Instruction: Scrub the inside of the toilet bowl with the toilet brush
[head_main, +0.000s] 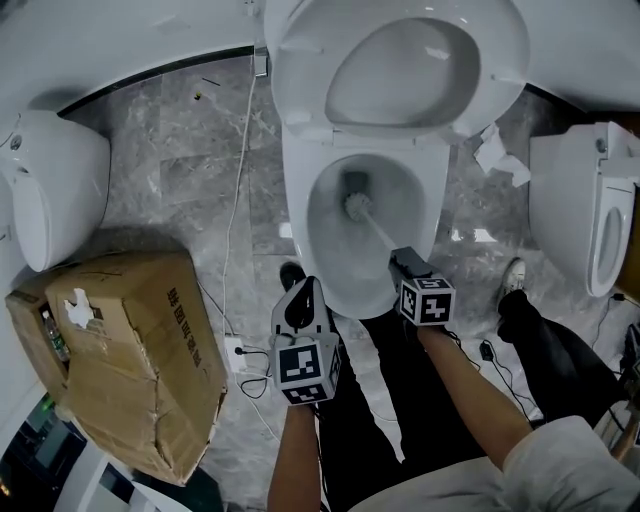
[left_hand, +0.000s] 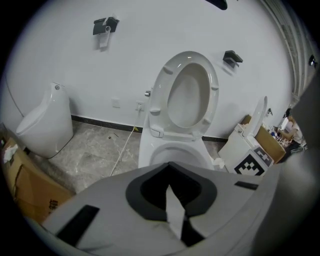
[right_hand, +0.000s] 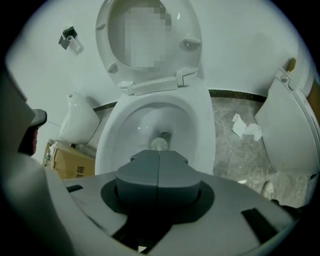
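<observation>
Scrubbing step: right hand-held gripper (head_main: 400, 260) is clamped on the brush (head_main: 360, 208) handle, with the head deep in the bowl (head_main: 325, 235) by the drain. Left hand-held gripper (head_main: 303, 296) hangs near, jaws about closed, seemingly empty. Next, probably: sweep the bristles round the walls and rim.

Toilet brush (head_main: 374, 227) white, slanted head-down; inside white toilet bowl (head_main: 296, 200).
</observation>
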